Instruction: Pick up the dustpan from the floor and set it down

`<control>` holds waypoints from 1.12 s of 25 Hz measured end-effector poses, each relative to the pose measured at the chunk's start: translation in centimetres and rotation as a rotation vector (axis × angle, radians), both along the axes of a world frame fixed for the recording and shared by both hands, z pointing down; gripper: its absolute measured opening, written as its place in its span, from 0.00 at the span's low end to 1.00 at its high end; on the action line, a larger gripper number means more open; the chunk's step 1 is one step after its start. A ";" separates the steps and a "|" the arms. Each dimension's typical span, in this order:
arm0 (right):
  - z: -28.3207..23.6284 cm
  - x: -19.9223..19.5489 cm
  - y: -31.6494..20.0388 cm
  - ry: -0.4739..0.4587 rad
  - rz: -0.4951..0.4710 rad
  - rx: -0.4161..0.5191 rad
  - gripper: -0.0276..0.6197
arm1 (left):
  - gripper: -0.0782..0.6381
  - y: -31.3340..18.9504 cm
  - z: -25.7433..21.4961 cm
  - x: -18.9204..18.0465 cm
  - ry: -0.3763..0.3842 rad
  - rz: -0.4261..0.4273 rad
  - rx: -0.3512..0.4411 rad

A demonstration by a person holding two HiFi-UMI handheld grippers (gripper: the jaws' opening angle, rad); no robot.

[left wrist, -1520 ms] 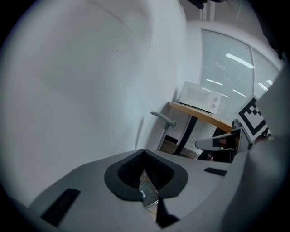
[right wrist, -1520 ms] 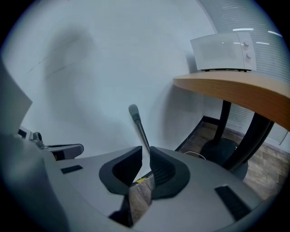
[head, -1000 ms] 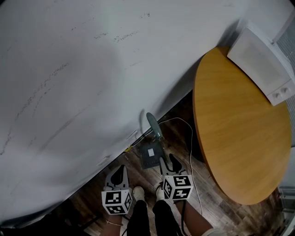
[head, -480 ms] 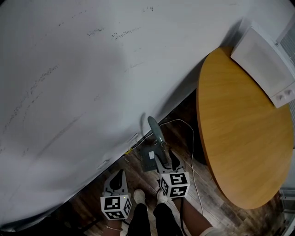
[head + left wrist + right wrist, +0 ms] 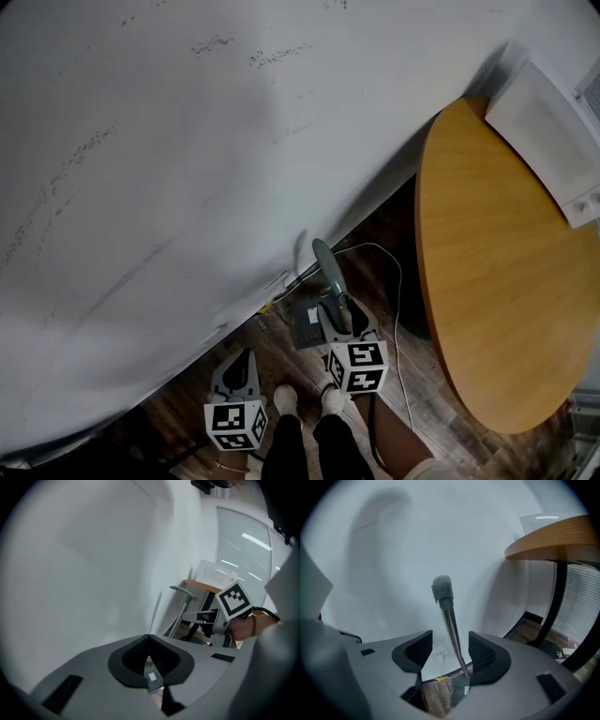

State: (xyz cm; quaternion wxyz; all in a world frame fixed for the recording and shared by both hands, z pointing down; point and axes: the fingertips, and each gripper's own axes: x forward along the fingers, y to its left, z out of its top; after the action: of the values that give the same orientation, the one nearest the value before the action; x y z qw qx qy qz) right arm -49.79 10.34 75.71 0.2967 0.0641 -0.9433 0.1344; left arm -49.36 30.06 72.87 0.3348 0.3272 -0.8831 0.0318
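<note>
Head view: the dark grey dustpan (image 5: 302, 323) with its long metal handle (image 5: 330, 274) stands on the wooden floor (image 5: 183, 403).

Left gripper view: the left gripper (image 5: 149, 648) has its jaws together, empty.

Right gripper view: the right gripper (image 5: 450, 651) has jaws that have just been opening. They are wide round the handle, not pressing. A bump may tip it.

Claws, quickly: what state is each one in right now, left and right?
Left claw: closed, empty.
Right claw: open, has just been opening; the dustpan handle stands inside it, not gripped.
</note>
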 end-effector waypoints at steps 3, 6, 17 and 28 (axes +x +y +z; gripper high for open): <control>0.1 -0.7 -0.2 -0.004 -0.001 0.005 0.42 | 0.13 0.0 0.3 -0.1 0.006 -0.002 0.002; 0.2 -1.3 -0.2 -0.007 -0.008 0.007 0.42 | 0.13 0.1 0.5 -0.2 0.008 -0.006 0.001; 0.7 -2.2 -0.2 0.010 -0.011 0.024 0.34 | 0.13 0.3 0.8 -0.1 0.013 0.001 -0.012; 0.7 -2.6 -0.7 0.020 0.009 0.050 0.22 | 0.13 0.7 1.2 0.1 0.022 -0.002 -0.023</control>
State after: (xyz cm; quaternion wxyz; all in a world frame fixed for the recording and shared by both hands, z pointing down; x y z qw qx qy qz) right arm -52.40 9.66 76.39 0.3036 0.0771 -0.9431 0.1113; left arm -49.31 30.72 74.06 0.3482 0.3228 -0.8793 0.0383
